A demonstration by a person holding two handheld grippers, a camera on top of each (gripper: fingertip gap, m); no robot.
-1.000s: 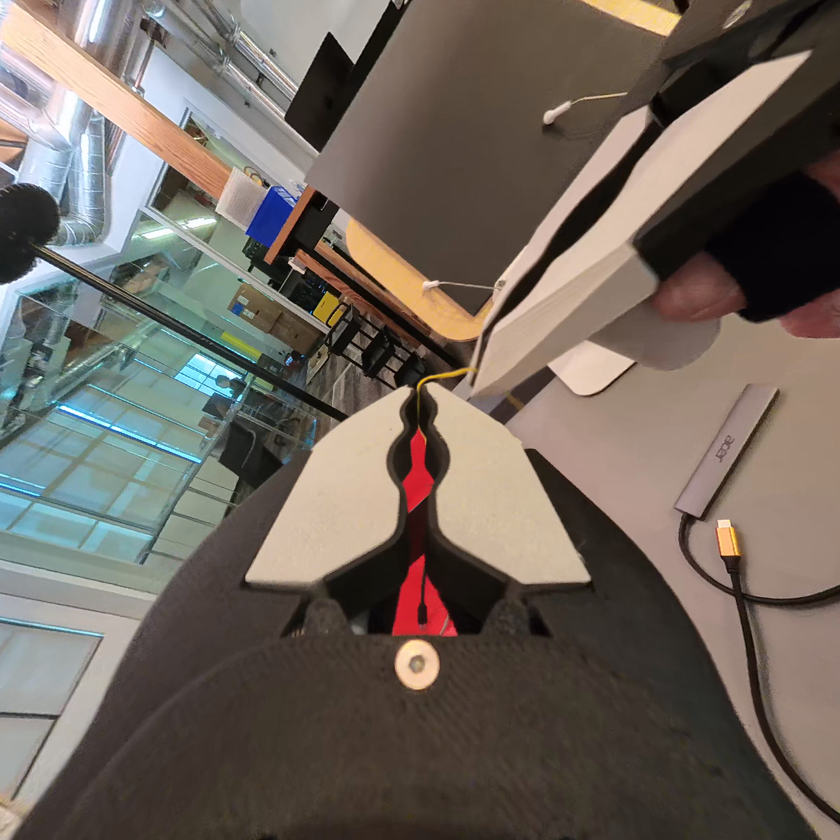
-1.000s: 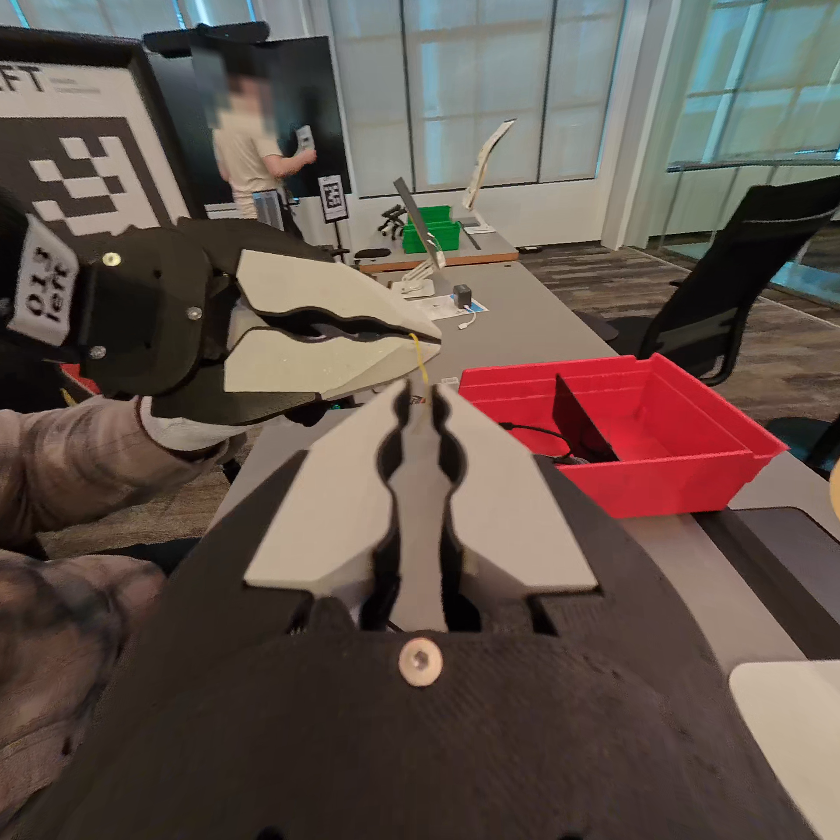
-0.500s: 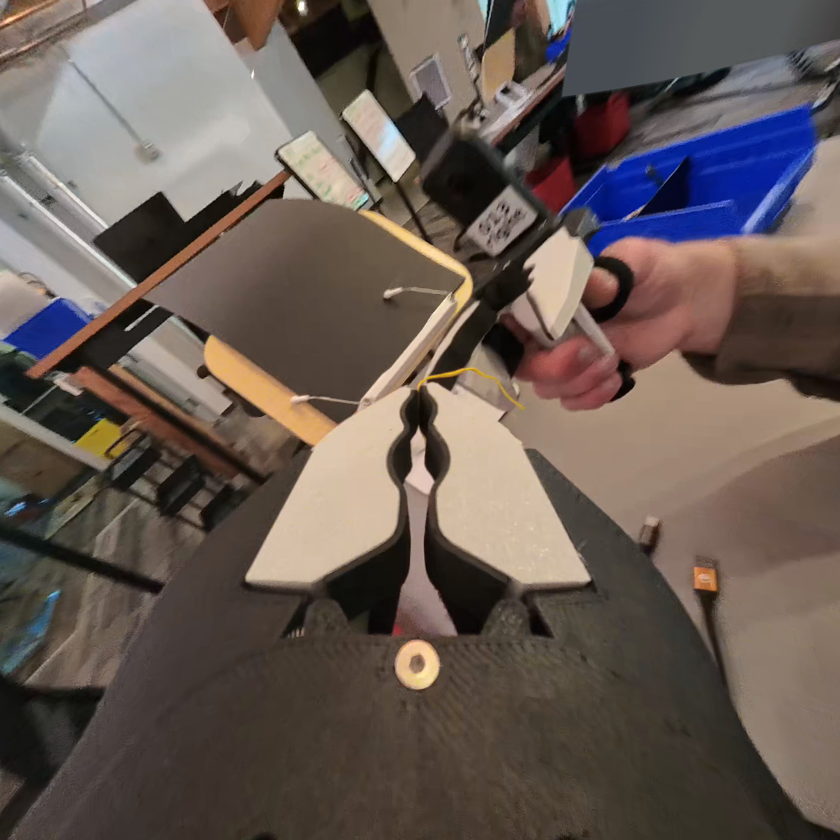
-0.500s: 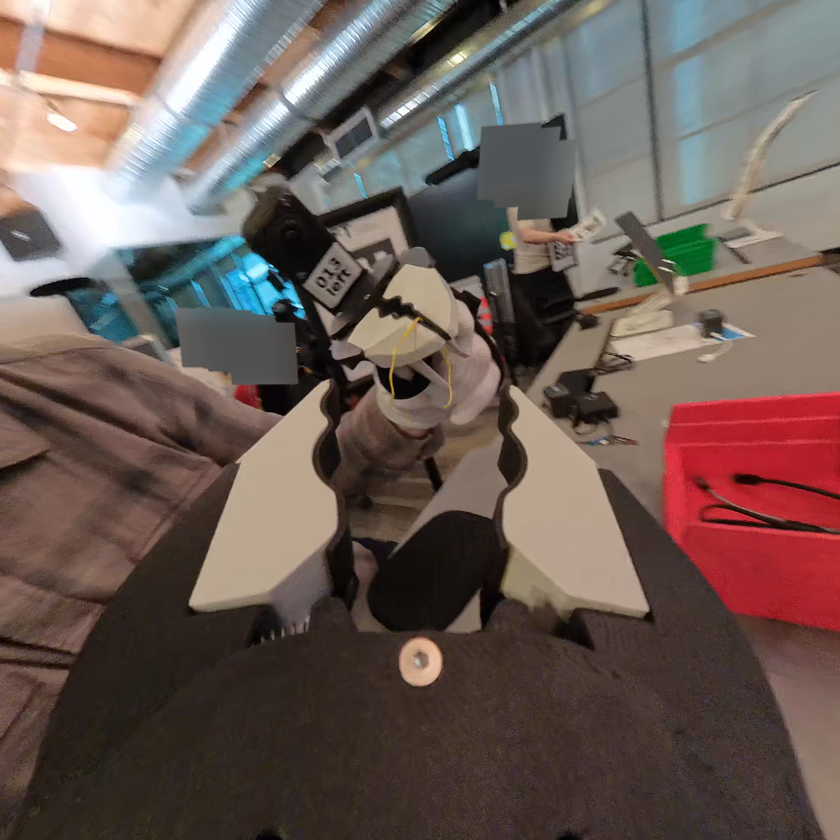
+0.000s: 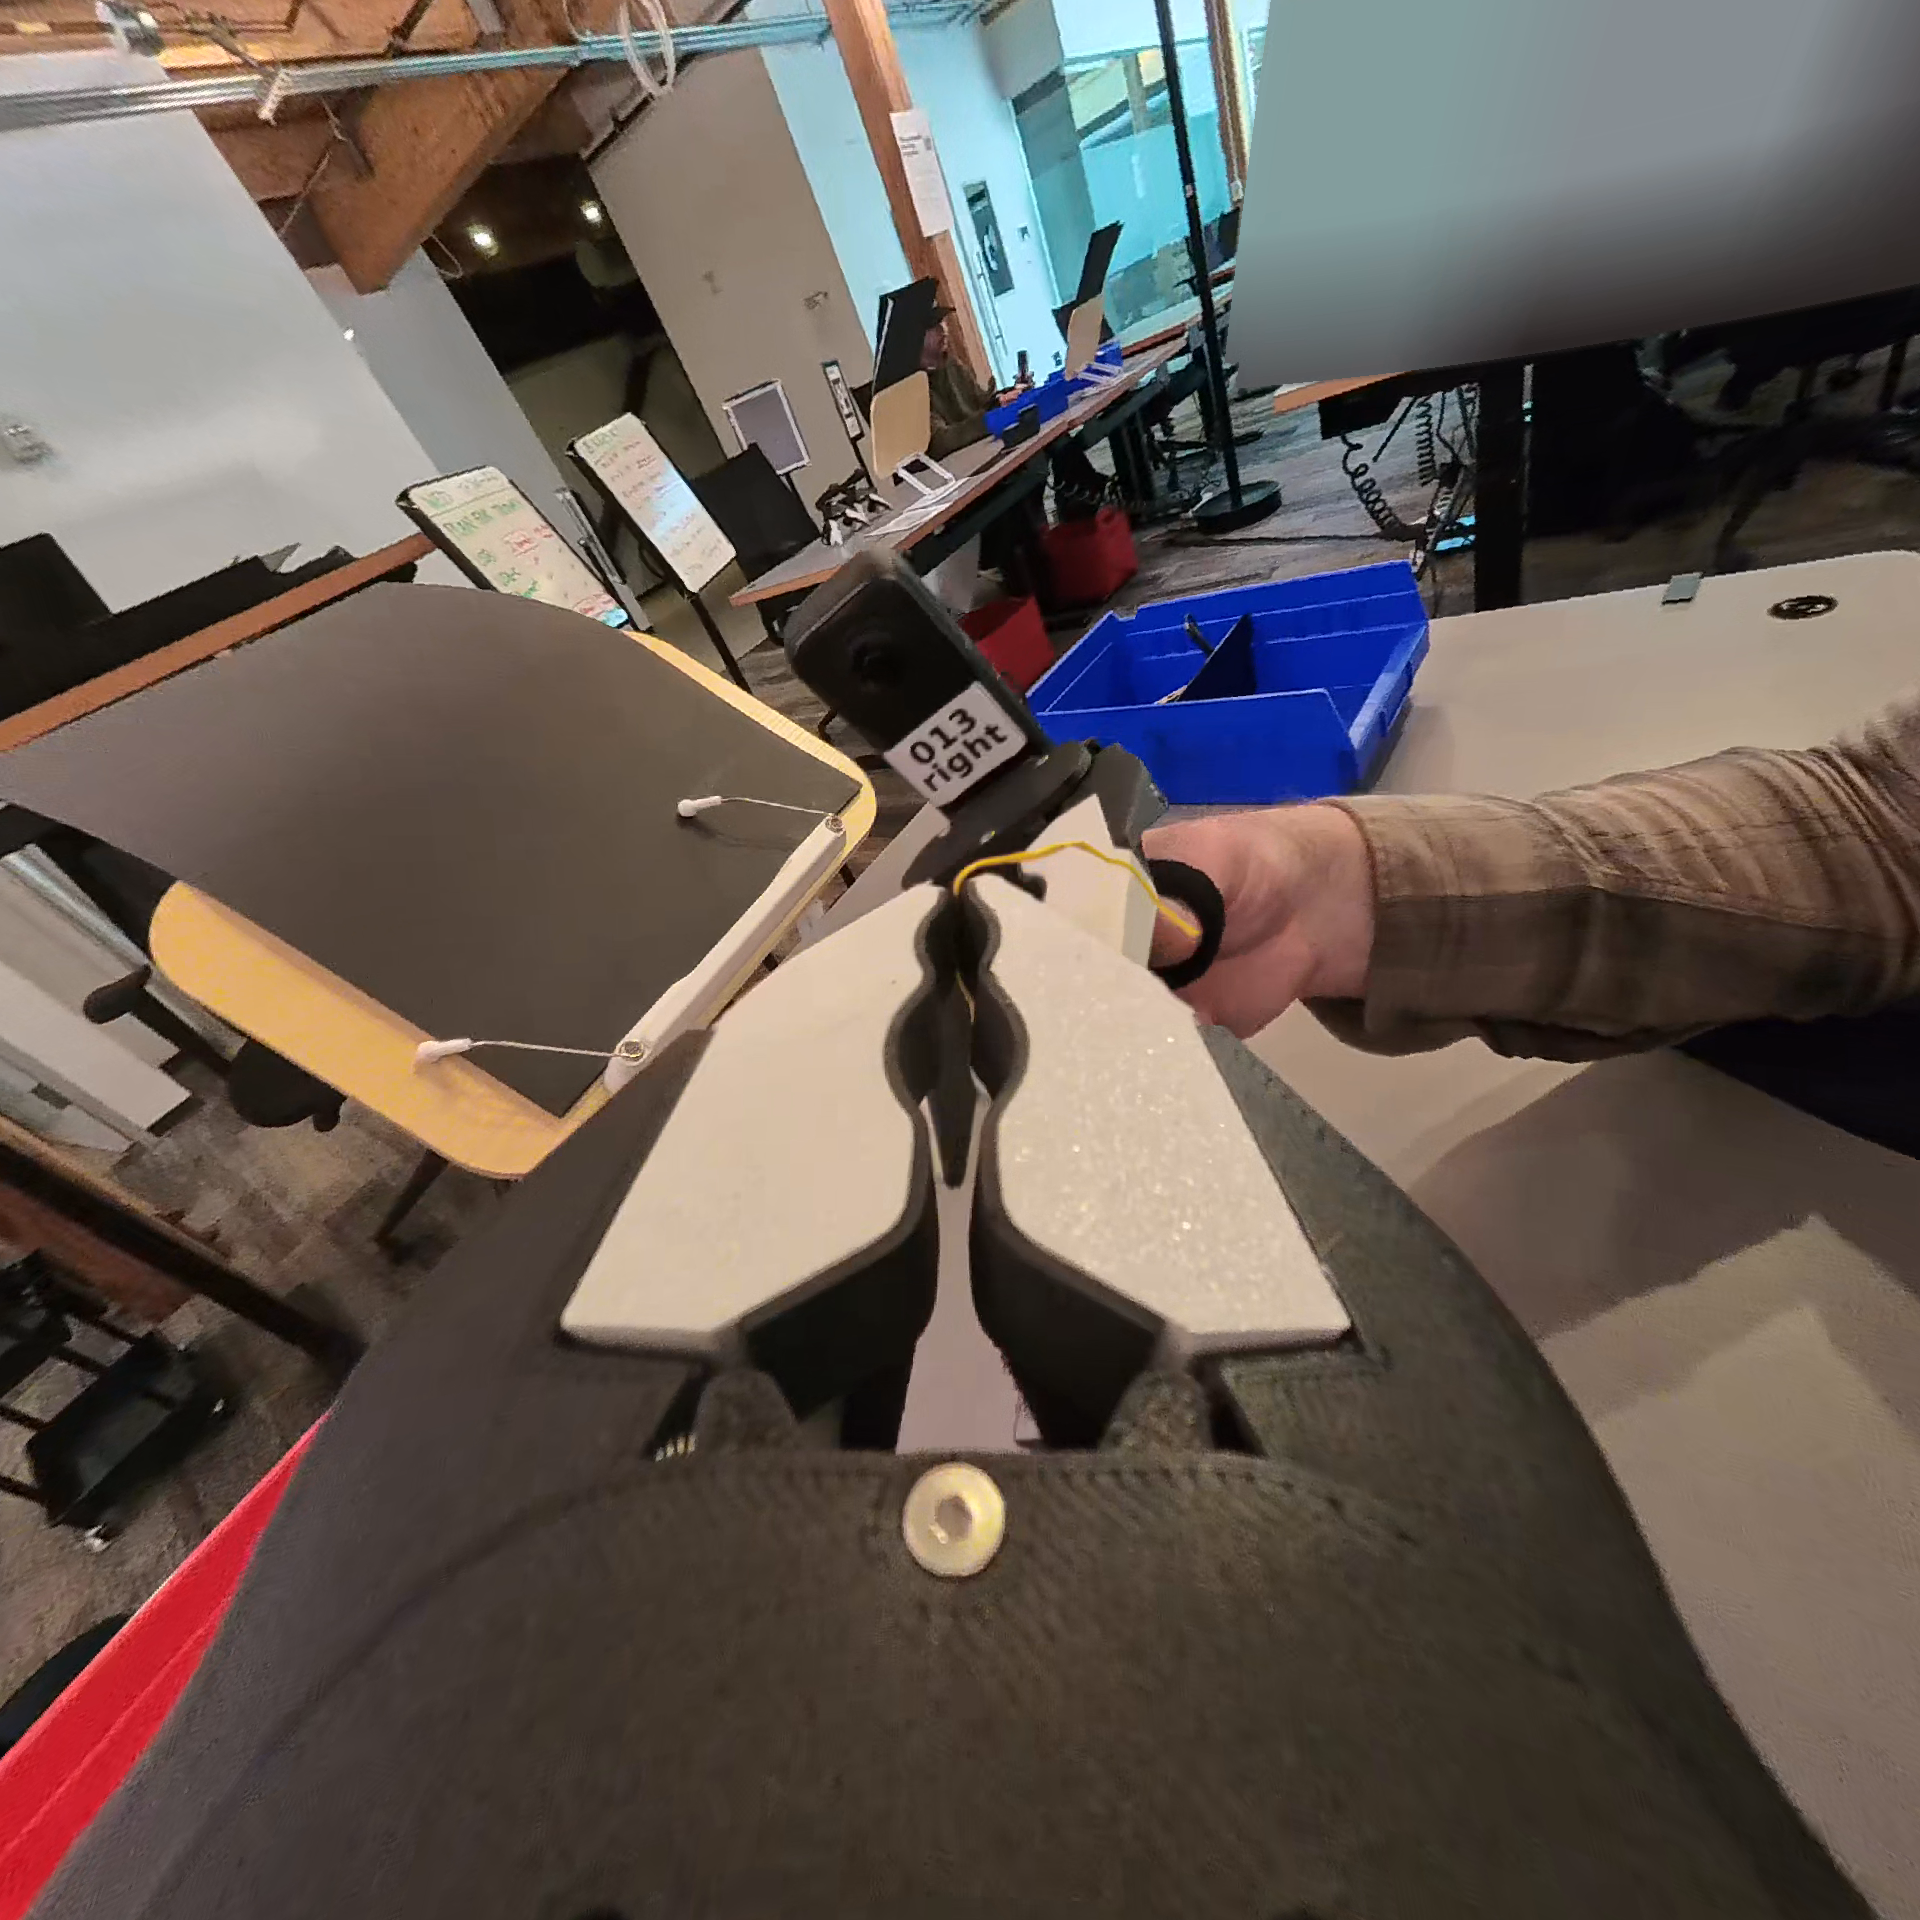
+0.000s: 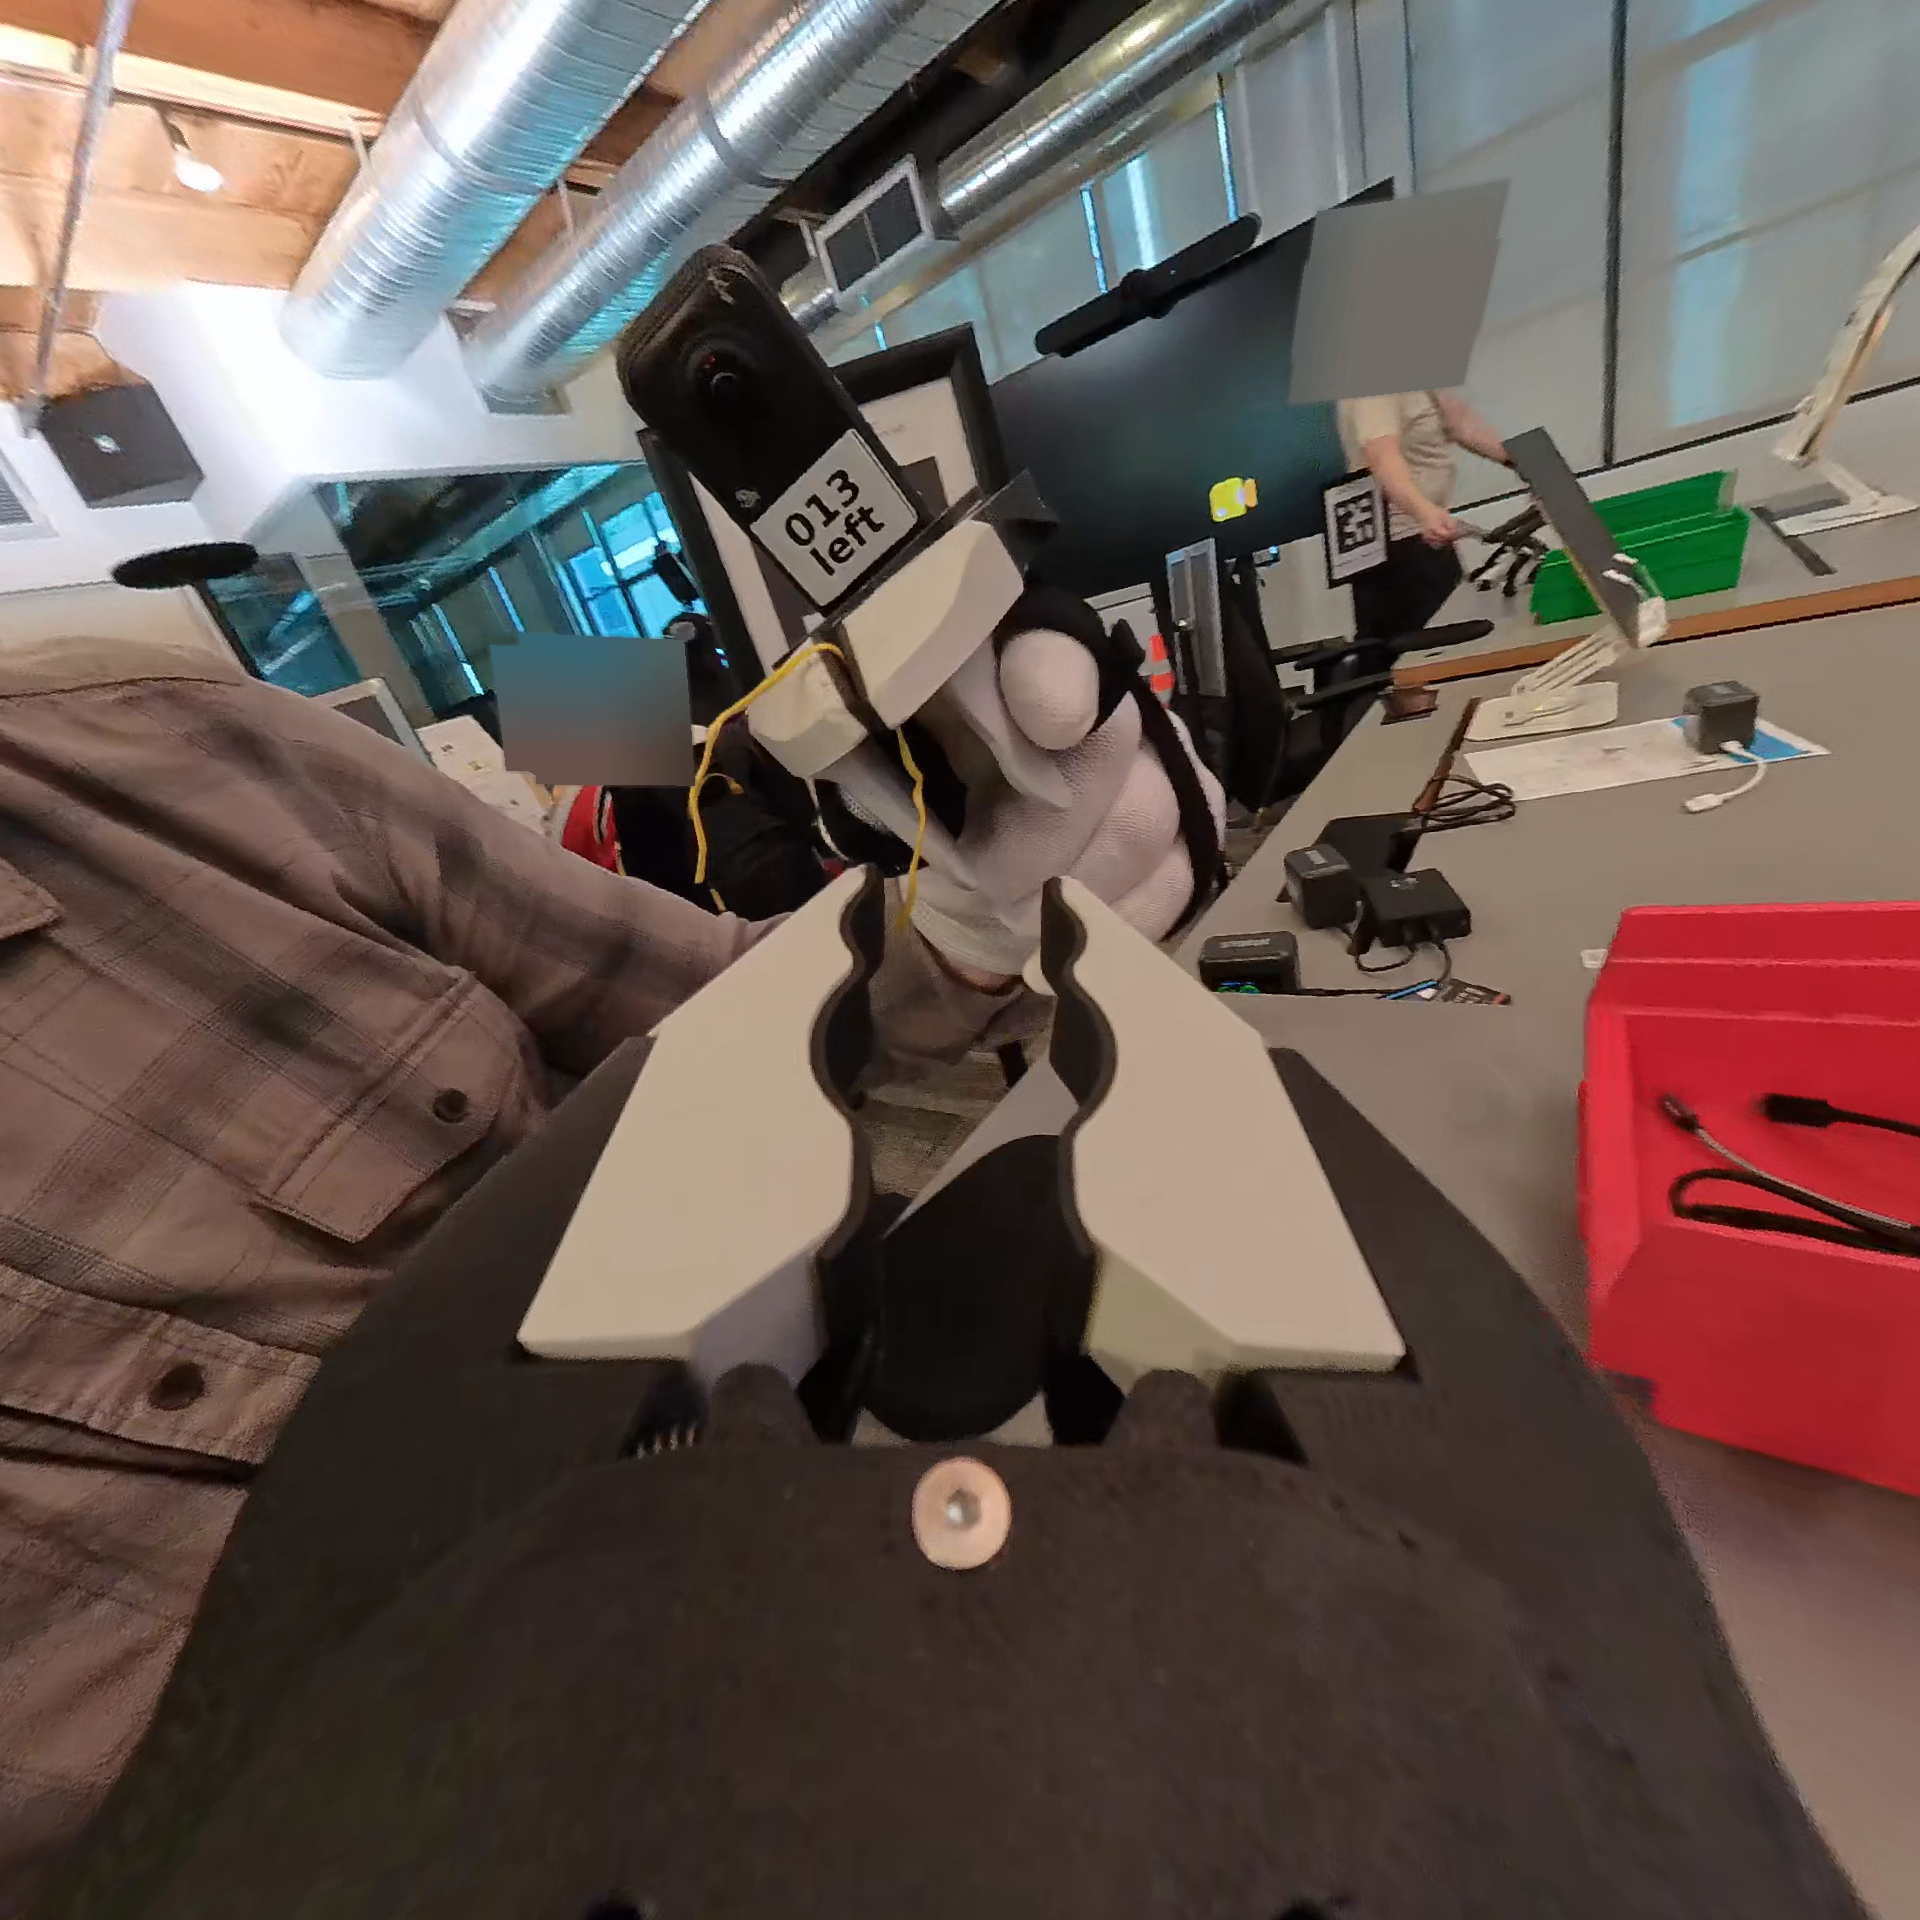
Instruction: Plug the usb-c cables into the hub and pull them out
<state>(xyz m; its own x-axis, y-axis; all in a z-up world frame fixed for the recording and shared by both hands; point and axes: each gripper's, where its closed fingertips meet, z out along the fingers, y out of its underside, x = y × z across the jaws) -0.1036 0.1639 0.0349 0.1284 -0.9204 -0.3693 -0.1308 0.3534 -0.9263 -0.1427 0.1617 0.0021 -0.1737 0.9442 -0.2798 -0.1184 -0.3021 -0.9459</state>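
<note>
The hub and the usb-c cables do not show in either view, apart from black cables [image 6: 1766, 1205] lying in a red bin [image 6: 1745, 1382]. My left gripper [image 5: 961, 914] is shut on a thin yellow thread [image 5: 1081, 852] that loops out past its tips. It also shows in the right wrist view [image 6: 821, 717], raised in a white-gloved hand, with the thread [image 6: 717, 748] dangling. My right gripper [image 6: 961, 904] is open and empty, held in the air just below the left one. In the left wrist view it [image 5: 1039, 883] sits just beyond my tips, in a bare hand.
A grey table [image 5: 1662, 1195] lies to the right with a blue bin [image 5: 1247, 717] at its far side. A black board with a tan edge [image 5: 416, 810] stands to the left. Small black adapters [image 6: 1382, 904] sit on the table behind the red bin. A plaid sleeve [image 6: 260, 987] fills the left. One gripper's finger ends stand about 5 centimetres off the other's.
The right gripper has opened and let go of the yellow thread. Both grippers have swung up and apart from the table. The hub and orange-tipped cable have left the left wrist view.
</note>
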